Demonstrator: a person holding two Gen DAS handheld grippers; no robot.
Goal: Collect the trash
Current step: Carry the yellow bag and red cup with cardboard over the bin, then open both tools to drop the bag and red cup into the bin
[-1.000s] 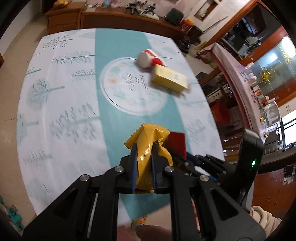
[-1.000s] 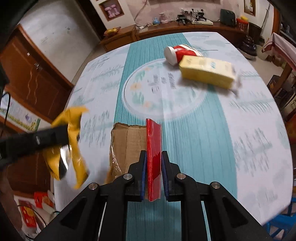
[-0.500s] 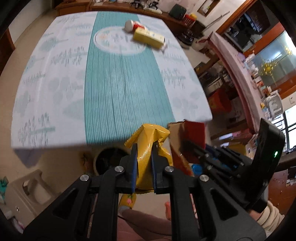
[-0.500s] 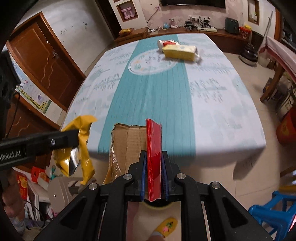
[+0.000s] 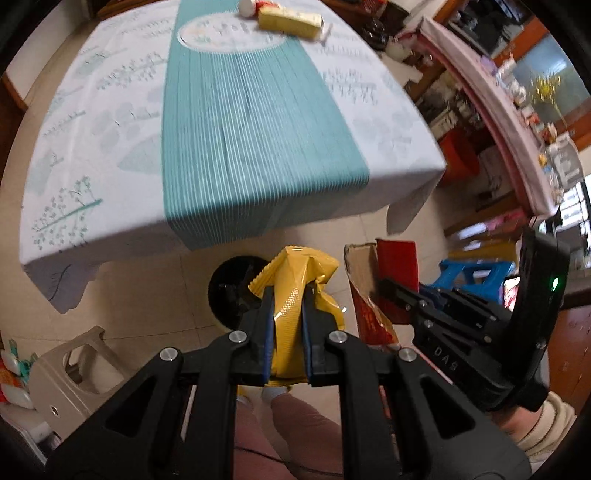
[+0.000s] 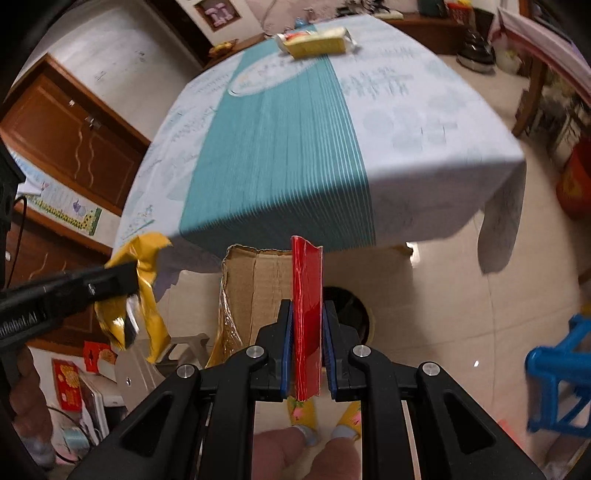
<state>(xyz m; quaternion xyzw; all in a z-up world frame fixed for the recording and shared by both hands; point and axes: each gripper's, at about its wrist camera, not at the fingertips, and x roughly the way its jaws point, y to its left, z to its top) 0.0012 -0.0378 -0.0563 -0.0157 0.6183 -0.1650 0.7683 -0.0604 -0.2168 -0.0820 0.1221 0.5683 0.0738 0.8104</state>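
Note:
My left gripper (image 5: pixel 288 301) is shut on a crumpled yellow foil wrapper (image 5: pixel 295 273), held above the floor beside a round black bin (image 5: pixel 229 291). My right gripper (image 6: pixel 306 314) is shut on a flattened red and brown carton (image 6: pixel 306 280), whose brown inner flap (image 6: pixel 255 280) spreads to the left. The bin (image 6: pixel 351 310) shows just behind that carton. The right gripper (image 5: pixel 391 291) and its carton (image 5: pixel 397 254) appear at the right of the left wrist view; the left gripper (image 6: pixel 125 277) with the wrapper (image 6: pixel 147 291) crosses the right wrist view's left edge.
The table with a white and teal cloth (image 5: pixel 258 129) lies ahead; a yellow box (image 5: pixel 290 20) and a red-and-white cup (image 5: pixel 247 5) rest at its far end. A beige stool (image 5: pixel 74 373) stands on the left, a blue stool (image 6: pixel 557 384) on the right. The person's knees and slippers (image 6: pixel 303 410) are below.
Both grippers have pulled back off the table with their loads and now hang over the floor by the bin. The table's near edge has come into view and receded.

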